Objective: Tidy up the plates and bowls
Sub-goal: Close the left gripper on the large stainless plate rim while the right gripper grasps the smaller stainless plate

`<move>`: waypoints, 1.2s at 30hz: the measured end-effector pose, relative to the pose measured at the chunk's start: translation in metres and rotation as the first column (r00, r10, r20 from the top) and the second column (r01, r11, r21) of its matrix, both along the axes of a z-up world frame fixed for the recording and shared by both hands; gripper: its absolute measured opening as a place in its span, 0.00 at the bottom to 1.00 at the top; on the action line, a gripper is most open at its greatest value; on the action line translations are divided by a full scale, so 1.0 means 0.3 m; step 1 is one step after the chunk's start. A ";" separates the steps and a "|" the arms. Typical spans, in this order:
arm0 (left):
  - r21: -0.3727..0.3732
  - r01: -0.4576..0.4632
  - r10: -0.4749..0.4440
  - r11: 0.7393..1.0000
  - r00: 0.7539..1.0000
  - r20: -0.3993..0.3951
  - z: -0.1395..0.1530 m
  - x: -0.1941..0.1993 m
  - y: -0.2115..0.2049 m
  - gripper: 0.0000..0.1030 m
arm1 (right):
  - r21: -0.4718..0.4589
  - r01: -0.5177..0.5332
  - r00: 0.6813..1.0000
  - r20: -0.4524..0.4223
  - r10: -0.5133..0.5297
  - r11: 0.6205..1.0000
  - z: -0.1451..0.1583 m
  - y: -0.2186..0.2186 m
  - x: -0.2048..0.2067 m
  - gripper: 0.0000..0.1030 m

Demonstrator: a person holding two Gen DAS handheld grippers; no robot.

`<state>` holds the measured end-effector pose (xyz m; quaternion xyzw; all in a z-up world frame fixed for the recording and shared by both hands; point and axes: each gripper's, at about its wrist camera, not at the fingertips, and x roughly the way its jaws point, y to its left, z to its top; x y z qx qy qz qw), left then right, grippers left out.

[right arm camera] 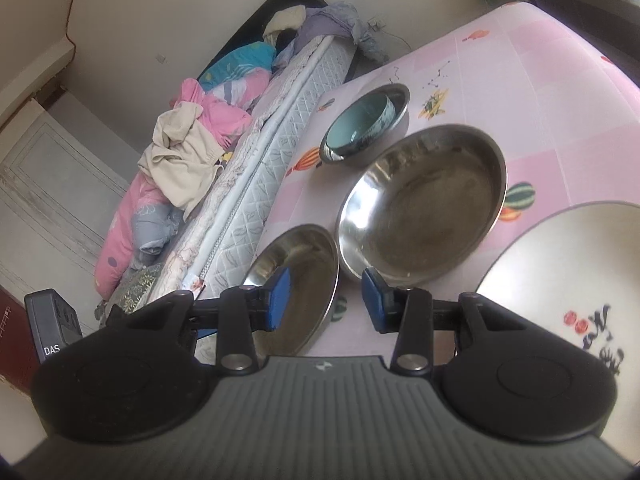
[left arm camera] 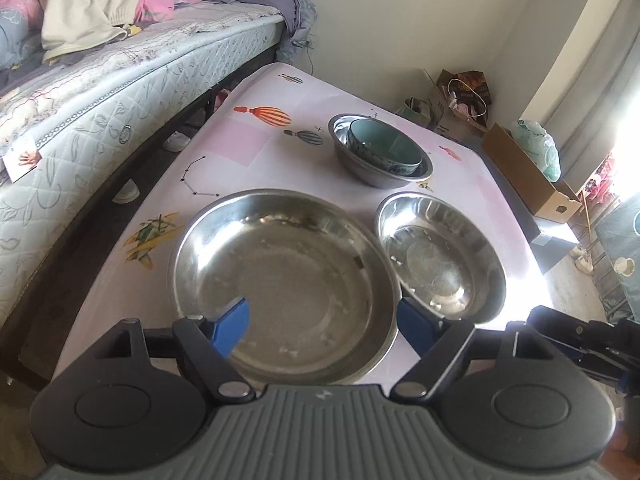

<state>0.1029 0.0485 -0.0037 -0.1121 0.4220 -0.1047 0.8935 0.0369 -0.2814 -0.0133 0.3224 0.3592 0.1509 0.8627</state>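
Two empty steel bowls (left arm camera: 284,280) (left arm camera: 440,256) sit side by side, a teal bowl (left arm camera: 384,146) nested in a third (left arm camera: 380,176) behind.

Ahead of your left claw (left arm camera: 324,326), the large bowl (left arm camera: 286,280) is shiny scuffed steel; beyond, a glossy teal ceramic bowl (left arm camera: 384,146); beneath, smooth printed tablecloth (left arm camera: 256,136).

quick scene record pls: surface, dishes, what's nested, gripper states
surface: table with pink patterned cover, beside a bed
dishes: large steel bowl; medium steel bowl; small steel bowl; teal bowl; white plate
nested: teal bowl inside small steel bowl
left gripper: open, empty
right gripper: open, empty
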 end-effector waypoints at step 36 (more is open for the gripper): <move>0.022 -0.148 0.148 0.989 0.989 -0.021 -0.220 0.116 0.194 0.32 | -0.207 0.057 0.993 -0.094 -0.078 0.977 -0.231 0.352 0.252 0.27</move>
